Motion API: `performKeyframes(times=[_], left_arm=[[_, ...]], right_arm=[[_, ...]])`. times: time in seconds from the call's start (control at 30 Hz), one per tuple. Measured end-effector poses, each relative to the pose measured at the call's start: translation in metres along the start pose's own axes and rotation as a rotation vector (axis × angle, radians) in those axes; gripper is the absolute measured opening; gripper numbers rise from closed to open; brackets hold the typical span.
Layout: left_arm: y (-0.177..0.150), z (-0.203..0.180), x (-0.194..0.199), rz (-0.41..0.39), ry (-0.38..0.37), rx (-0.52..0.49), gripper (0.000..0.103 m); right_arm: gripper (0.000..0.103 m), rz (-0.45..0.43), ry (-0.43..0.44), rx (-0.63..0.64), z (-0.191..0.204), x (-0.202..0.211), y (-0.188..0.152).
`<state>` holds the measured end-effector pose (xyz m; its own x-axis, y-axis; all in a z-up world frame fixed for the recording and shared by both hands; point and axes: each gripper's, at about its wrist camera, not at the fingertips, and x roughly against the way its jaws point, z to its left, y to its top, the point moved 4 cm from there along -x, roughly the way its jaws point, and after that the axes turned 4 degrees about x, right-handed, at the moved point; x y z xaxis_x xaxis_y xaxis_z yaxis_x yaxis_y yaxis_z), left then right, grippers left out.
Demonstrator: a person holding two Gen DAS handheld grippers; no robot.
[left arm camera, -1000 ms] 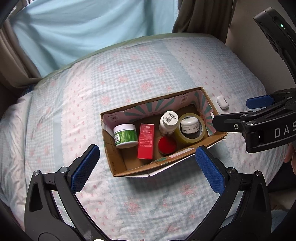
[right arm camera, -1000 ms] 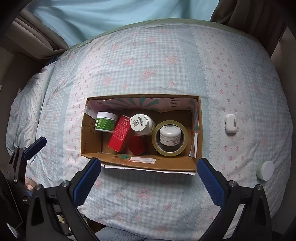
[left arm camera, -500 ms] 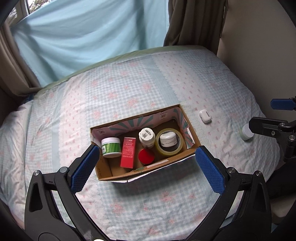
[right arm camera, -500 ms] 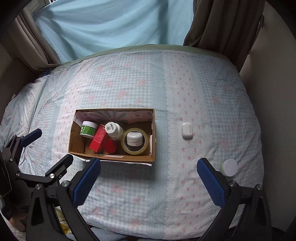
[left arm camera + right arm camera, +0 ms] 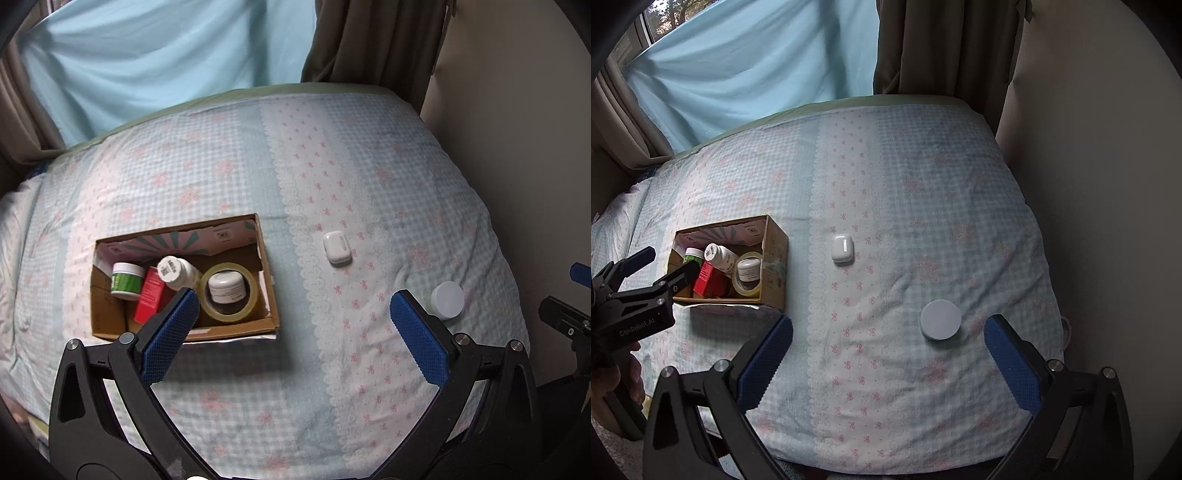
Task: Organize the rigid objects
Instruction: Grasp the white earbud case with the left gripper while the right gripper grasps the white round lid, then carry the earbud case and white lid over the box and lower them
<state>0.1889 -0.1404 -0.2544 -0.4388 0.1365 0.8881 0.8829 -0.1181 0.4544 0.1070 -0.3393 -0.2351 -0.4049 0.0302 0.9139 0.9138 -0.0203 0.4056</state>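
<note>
Both grippers are hanging above the bed [image 5: 369, 177] with jaws spread wide and nothing between them. The left gripper [image 5: 291, 325] is sitting over the quilt just right of the box [image 5: 269, 291], its left finger overlapping the box's front corner in its own view. That view is looking straight down into the box, showing a green jar [image 5: 127, 280], a red carton [image 5: 151, 295], a white bottle [image 5: 177, 271] lying tilted, and a tape roll [image 5: 229, 291] with a small white jar [image 5: 226, 286] sitting inside its ring. The right view is catching the same contents only at a slant, partly hidden behind the left gripper's fingers, but it is showing a hand [image 5: 613, 380] at the far left edge. The right gripper [image 5: 886, 354] is hovering over the quilt's near right part, with the round white lid [image 5: 940, 319] lying just inside its right finger. The white earbud case [image 5: 843, 248] is lying on the quilt between box and lid, apart from both
</note>
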Motion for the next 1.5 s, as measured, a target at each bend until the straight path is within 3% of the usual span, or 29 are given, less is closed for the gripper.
performKeyframes(times=[0.27,0.6,0.73,0.83,1.1,1.17,1.27,1.33,1.5], left_arm=[[-0.009,-0.050,-0.091,0.089,0.027,0.031,0.103],[0.009,-0.056,-0.215,0.057,0.040,0.105,0.101],[0.009,-0.059,-0.263,0.083,0.045,0.092,0.085],[0.005,-0.060,-0.287,0.103,0.049,0.084,0.081],[0.003,-0.061,-0.311,0.122,0.041,0.068,0.069],[0.004,-0.061,-0.310,0.117,0.039,0.068,0.056],[0.009,-0.059,-0.310,0.131,0.034,0.082,0.044],[0.011,-0.058,-0.311,0.139,0.036,0.081,0.044],[0.010,-0.057,-0.309,0.139,0.030,0.067,0.043]], right_arm=[[0.103,0.027,-0.005,-0.059,-0.059,-0.069,-0.040],[0.103,0.016,-0.021,-0.065,-0.071,-0.175,-0.063],[0.103,0.020,-0.044,-0.063,-0.070,-0.207,-0.067],[0.097,0.036,-0.061,-0.086,-0.072,-0.226,-0.070],[0.094,0.096,-0.054,-0.106,-0.072,-0.256,-0.074],[0.083,0.126,-0.056,-0.098,-0.069,-0.262,-0.074],[0.073,0.143,-0.069,-0.093,-0.069,-0.266,-0.073],[0.067,0.152,-0.086,-0.096,-0.070,-0.267,-0.073],[0.066,0.159,-0.091,-0.097,-0.066,-0.268,-0.071]])
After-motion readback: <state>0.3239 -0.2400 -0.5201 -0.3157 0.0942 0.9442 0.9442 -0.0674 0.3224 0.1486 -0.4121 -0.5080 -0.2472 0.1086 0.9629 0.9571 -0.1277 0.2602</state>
